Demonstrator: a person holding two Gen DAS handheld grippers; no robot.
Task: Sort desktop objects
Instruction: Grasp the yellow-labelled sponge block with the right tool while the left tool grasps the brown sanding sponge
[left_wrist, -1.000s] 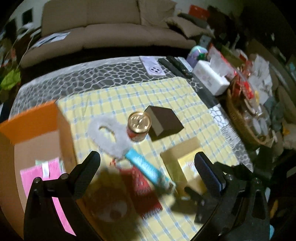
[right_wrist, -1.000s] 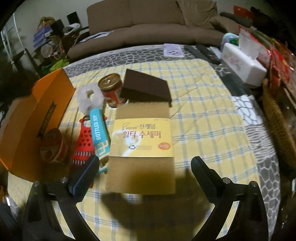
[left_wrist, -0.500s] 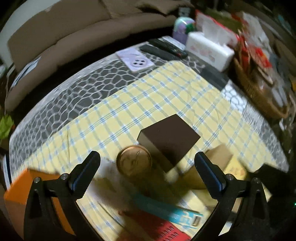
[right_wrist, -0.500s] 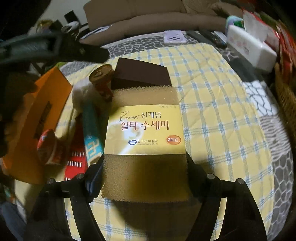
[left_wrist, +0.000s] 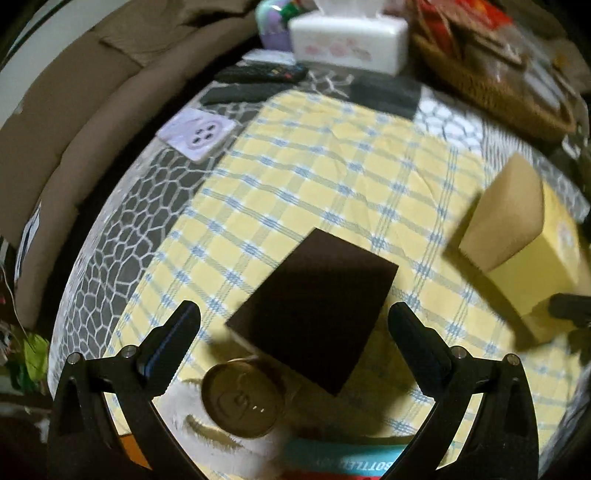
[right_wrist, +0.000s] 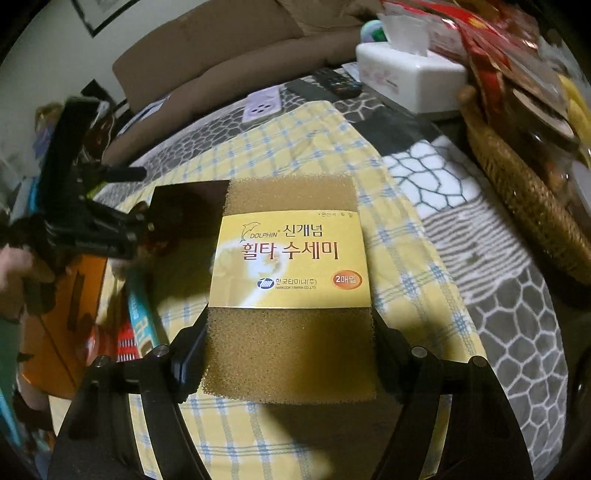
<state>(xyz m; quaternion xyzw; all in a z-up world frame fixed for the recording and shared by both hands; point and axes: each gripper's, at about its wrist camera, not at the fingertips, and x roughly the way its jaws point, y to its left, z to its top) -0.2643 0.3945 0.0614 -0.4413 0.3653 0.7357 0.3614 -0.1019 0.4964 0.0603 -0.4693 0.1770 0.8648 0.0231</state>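
My right gripper is shut on the tan sponge pack with a yellow label and holds it lifted above the checked cloth. The pack also shows at the right of the left wrist view. My left gripper is open and empty, hovering over the dark brown box, its fingers on either side of it and above it. A gold-topped can stands just in front of the box. The box lies left of the sponge pack.
An orange box, a teal bottle brush and a red item lie at the left. A white tissue box, remotes, a lilac pad and a wicker basket line the far and right edges.
My right gripper closed on the sponge pack and lifted it off the cloth. My left gripper moved forward over the can to the dark brown box, still open.
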